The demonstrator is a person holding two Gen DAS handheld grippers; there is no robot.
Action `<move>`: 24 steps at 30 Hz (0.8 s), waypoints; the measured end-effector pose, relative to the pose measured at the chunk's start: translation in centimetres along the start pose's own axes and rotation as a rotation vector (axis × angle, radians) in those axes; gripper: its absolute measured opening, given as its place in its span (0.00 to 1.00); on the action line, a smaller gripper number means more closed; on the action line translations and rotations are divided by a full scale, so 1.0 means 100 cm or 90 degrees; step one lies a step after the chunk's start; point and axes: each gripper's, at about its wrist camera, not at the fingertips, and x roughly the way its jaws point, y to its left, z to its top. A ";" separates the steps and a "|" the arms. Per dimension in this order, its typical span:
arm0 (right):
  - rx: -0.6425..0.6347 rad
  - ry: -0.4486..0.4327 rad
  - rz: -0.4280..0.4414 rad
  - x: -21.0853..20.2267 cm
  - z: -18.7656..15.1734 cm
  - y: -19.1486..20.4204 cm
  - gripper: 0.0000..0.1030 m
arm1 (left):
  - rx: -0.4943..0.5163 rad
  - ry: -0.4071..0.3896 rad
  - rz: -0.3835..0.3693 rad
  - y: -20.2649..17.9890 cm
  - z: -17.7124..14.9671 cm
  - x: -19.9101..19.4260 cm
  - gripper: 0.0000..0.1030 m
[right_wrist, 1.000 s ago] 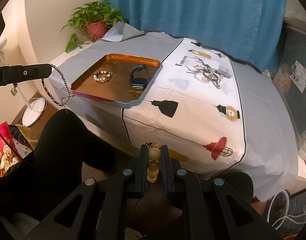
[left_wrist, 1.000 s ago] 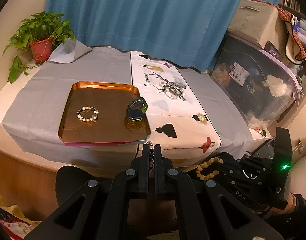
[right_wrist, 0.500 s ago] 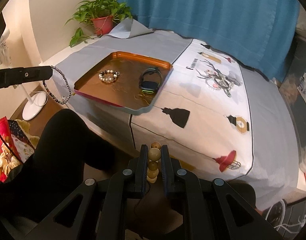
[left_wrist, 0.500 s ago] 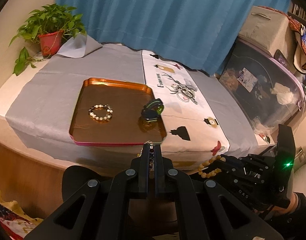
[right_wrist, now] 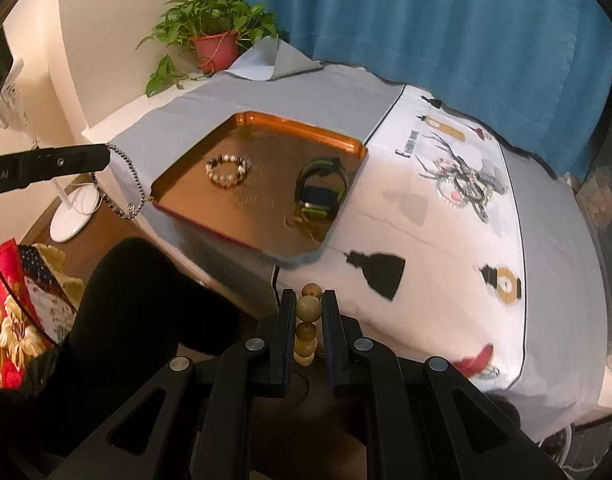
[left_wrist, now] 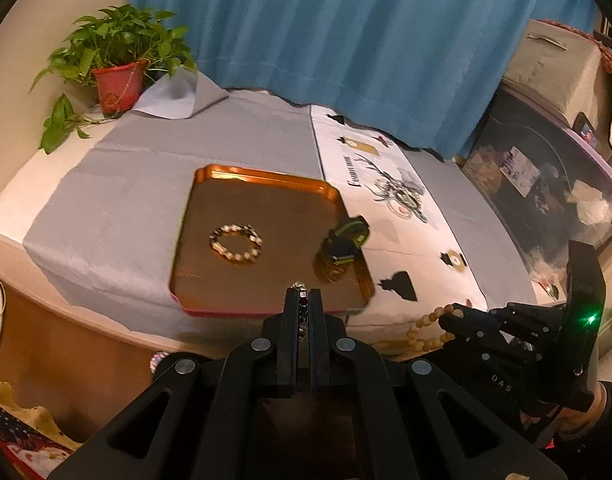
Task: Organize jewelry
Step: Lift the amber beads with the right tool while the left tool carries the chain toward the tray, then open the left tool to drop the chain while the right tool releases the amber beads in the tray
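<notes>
At the bottom centre of the left wrist view, the black two-finger left gripper point(left_wrist: 303, 300) is seen pressed together on a thin dark beaded chain with a small metal clasp point(left_wrist: 301, 289), whose clasp shows just above the fingertips. In the right wrist view the same chain point(right_wrist: 122, 184) is seen hanging in a loop from the left gripper point(right_wrist: 104, 157) at the left edge of the frame, beside the near left corner of the tray.

At the bottom centre of the right wrist view, the black two-finger right gripper point(right_wrist: 309, 304) is clamped on a string of round tan wooden beads point(right_wrist: 308, 309), several beads being stacked between the fingers. In the left wrist view these beads point(left_wrist: 426, 330) are seen dangling in an arc from the right gripper point(left_wrist: 452, 318) at the lower right.

Beyond both tools, a rectangular copper-coloured metal tray point(left_wrist: 266, 176) is laid on a grey cloth point(left_wrist: 126, 184) over a table (its near edge overhangs the table front). On the tray a bracelet of pale and dark beads point(left_wrist: 236, 243) lies left of centre, and a dark smartwatch with a green-edged strap point(left_wrist: 343, 240) stands toward the right rim, well apart from it. To the right of the tray, a white printed cloth with a deer drawing point(right_wrist: 446, 216) is spread, and a heap of mixed jewellery point(right_wrist: 464, 190) rests on the drawing. A green plant in a red pot point(left_wrist: 120, 80) stands at the upper left, before a blue curtain point(left_wrist: 346, 40).
</notes>
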 end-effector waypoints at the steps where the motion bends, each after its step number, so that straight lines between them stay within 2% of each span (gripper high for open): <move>1: -0.001 -0.002 0.006 0.004 0.005 0.000 0.13 | -0.002 0.001 0.002 0.003 0.002 0.001 0.02; 9: -0.019 -0.013 0.045 0.038 0.047 0.012 0.13 | -0.003 0.010 0.015 0.018 0.023 0.029 0.02; 15: -0.025 -0.008 0.066 0.077 0.076 0.023 0.13 | -0.006 0.024 0.021 0.030 0.046 0.067 0.02; 24: -0.021 0.004 0.087 0.125 0.108 0.029 0.13 | 0.029 0.047 0.032 0.039 0.077 0.121 0.03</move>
